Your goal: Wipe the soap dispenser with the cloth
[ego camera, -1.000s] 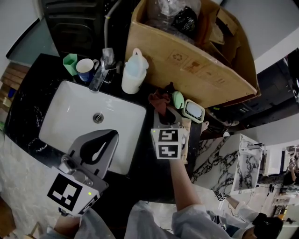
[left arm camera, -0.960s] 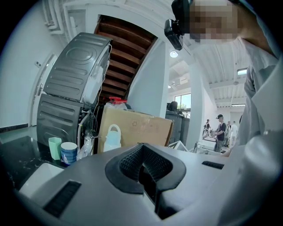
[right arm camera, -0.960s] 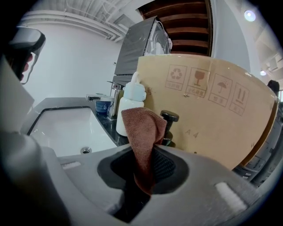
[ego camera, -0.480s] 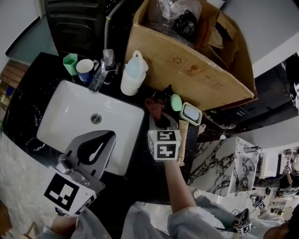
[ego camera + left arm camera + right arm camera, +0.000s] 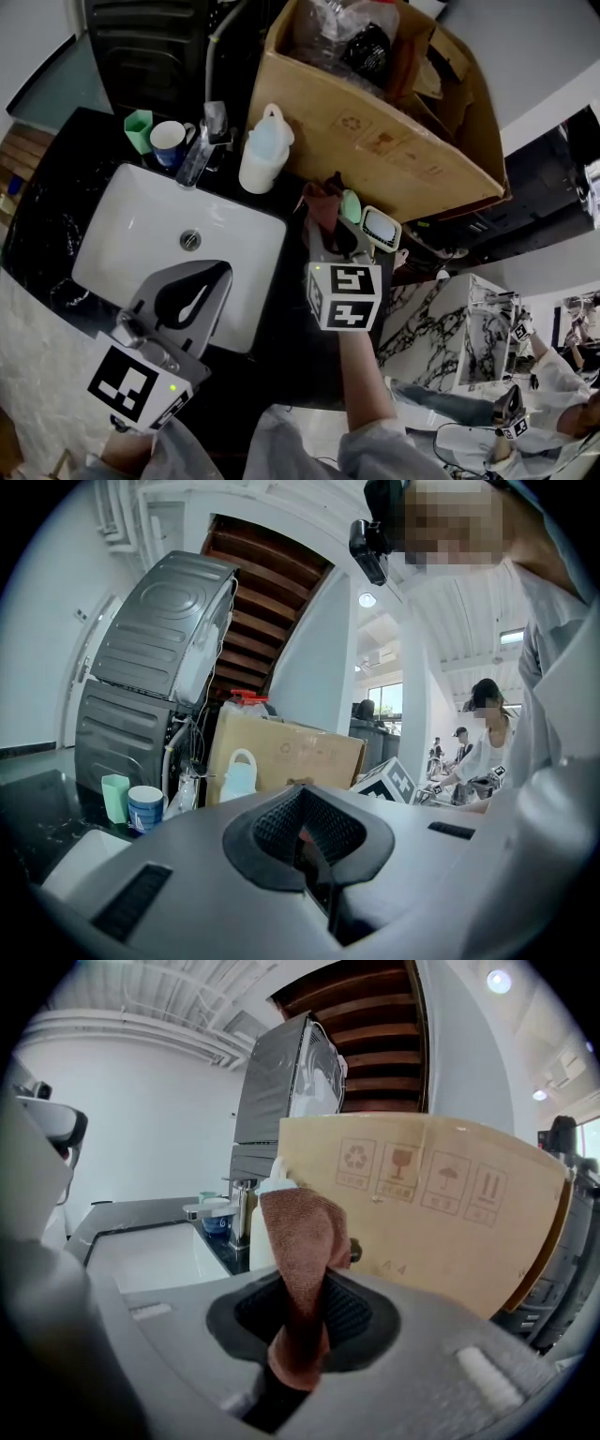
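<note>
The soap dispenser (image 5: 261, 150) is a white bottle that stands on the black counter behind the sink, left of the cardboard box. In the left gripper view the soap dispenser (image 5: 239, 772) shows upright in front of that box. My right gripper (image 5: 333, 234) is shut on a brown cloth (image 5: 322, 201), to the right of the bottle and apart from it. In the right gripper view the cloth (image 5: 305, 1241) stands up out of the right gripper (image 5: 298, 1340) and hides most of the soap dispenser (image 5: 255, 1241). My left gripper (image 5: 202, 291) hangs over the sink's front, shut, with nothing in it.
A white sink (image 5: 141, 234) with a chrome faucet (image 5: 202, 141) fills the left counter. A blue cup (image 5: 171, 141) and a green cup (image 5: 139, 127) stand by the faucet. A large cardboard box (image 5: 375, 122) rises at the back right. A white soap dish (image 5: 382, 228) lies beside my right gripper.
My right gripper has risen with the cloth, which lay bunched on the counter a second ago. The left gripper has stayed over the sink.
</note>
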Available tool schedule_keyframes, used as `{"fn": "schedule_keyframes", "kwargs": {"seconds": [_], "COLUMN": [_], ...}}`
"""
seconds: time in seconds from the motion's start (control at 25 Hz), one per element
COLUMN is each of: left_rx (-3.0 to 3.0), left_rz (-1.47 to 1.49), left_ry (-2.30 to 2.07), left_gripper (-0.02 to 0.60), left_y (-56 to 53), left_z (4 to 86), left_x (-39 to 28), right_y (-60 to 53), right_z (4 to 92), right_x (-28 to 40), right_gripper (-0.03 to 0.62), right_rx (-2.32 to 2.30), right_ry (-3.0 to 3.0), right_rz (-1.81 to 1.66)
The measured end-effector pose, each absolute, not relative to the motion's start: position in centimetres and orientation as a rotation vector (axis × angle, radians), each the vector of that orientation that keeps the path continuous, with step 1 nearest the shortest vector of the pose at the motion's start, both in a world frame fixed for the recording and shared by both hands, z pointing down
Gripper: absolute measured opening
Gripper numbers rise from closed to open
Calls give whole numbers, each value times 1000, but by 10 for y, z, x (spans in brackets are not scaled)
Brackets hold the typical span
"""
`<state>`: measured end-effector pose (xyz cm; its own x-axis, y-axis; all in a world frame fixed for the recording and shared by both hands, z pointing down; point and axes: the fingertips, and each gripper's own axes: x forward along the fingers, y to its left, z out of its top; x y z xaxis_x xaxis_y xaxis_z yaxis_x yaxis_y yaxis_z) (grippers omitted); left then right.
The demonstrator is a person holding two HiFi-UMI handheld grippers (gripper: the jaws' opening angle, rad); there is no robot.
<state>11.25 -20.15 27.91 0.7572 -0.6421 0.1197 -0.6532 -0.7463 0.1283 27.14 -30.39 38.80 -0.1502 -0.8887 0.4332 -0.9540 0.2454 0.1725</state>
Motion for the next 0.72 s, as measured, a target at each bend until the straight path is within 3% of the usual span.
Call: {"fn": "schedule_keyframes", "kwargs": {"seconds": [0.28,0.72], "left_rx": [2787,2764], "left_rz": [95,97], "left_ry": [-1044,-1078], "left_gripper": [3,3], "left_y": [-201,-202], "left_z": [278,282], "left_x": [106,91], "right_y": [-314,-332], "right_z": [359,388], "right_x": [287,275], "right_gripper": [75,75], "right_rx": [1794,1741], "right_ry": [-2023,-1955], "right_rz": [157,155]}}
